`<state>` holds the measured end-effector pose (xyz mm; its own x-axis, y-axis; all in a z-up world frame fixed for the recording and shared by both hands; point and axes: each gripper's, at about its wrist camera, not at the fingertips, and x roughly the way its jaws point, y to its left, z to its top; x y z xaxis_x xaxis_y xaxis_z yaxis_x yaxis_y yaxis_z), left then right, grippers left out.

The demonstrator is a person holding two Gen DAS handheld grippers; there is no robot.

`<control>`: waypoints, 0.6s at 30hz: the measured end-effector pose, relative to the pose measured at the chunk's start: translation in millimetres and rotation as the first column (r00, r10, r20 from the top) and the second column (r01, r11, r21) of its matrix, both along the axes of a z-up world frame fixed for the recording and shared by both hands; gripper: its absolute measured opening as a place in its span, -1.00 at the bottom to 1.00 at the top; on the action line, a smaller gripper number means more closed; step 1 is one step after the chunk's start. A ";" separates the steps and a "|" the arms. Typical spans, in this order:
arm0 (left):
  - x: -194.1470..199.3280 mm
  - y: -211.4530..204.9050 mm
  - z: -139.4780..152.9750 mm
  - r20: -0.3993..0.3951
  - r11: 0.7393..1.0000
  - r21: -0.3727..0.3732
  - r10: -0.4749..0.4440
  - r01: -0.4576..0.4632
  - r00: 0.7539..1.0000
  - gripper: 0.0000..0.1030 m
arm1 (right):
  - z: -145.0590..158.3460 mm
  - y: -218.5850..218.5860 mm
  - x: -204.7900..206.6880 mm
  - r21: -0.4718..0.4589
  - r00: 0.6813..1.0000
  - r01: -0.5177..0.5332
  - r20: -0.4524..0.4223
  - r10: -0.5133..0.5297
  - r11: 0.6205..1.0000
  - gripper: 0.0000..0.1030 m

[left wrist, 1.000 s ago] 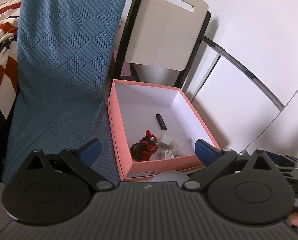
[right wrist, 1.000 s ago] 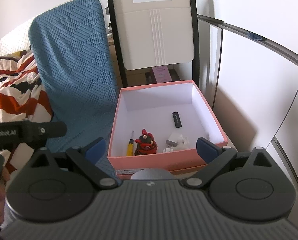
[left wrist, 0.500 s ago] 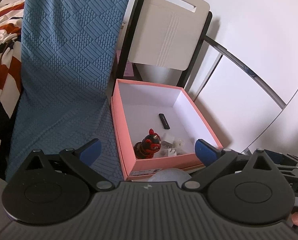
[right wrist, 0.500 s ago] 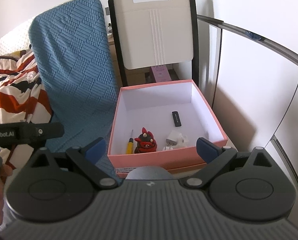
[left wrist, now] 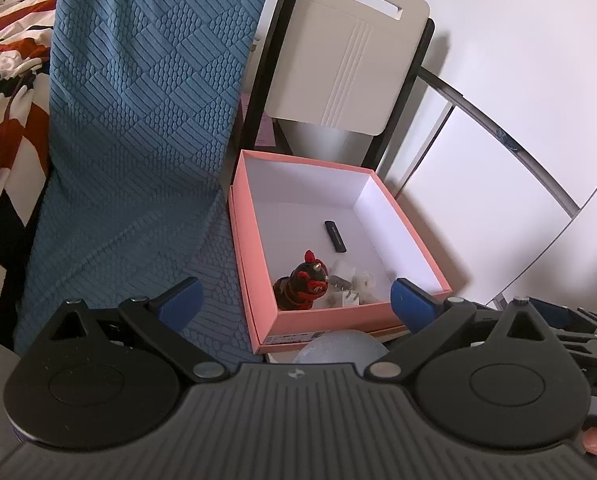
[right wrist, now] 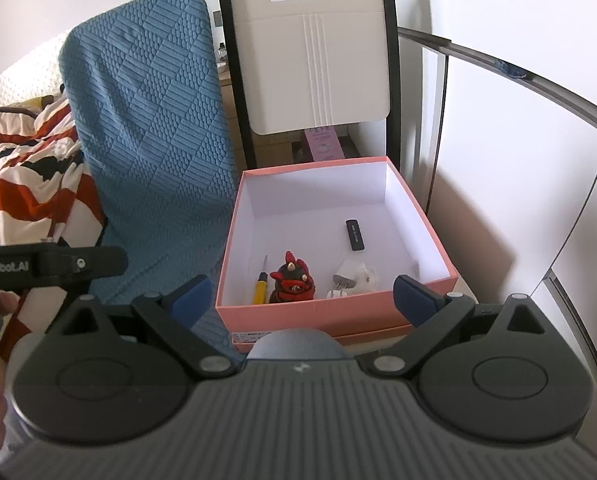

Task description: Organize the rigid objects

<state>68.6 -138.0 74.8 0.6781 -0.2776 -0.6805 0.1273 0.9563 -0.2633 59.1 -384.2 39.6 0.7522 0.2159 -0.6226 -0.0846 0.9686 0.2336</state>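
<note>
Compared with 1 second ago, the pink box [left wrist: 340, 320] is seen a bit more to the right and lower in the left view, so the left gripper [left wrist: 294, 300] has been shifted slightly; hardly anything has changed in the right view.

Both sets of jaws are spread wide with nothing held between them, left and right gripper [right wrist: 302, 294] alike, and both are hovering short of the box's near wall.

4 things are sitting in the box, all toward the near side. From the right view: a yellow screwdriver [right wrist: 260, 285] at the left, a red and black figurine [right wrist: 292, 284] just beside it, a white plug [right wrist: 344, 278] with some whitish bits next to that. A black stick [right wrist: 354, 235] is lying alone further back, well apart from the others.

A blue mat [right wrist: 150, 132] is leaned up left of the box, a white chair [right wrist: 318, 60] is behind it, and a striped blanket [right wrist: 22, 160] can be seen at far left. A grey dome [right wrist: 296, 344] is peeking out right below the box, partly hidden.
</note>
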 end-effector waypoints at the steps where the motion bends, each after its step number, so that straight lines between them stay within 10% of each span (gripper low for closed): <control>1: -0.4 -0.6 0.2 0.002 1.000 0.002 0.000 0.000 1.000 0.97 | 0.0 0.3 0.1 -0.001 1.000 0.000 0.000 0.000 1.000 0.92; 18: -6.1 -1.6 -2.0 -0.003 1.000 0.019 0.004 -0.004 1.000 0.97 | -3.0 2.5 -2.9 0.005 1.000 -0.013 -0.013 0.013 1.000 0.92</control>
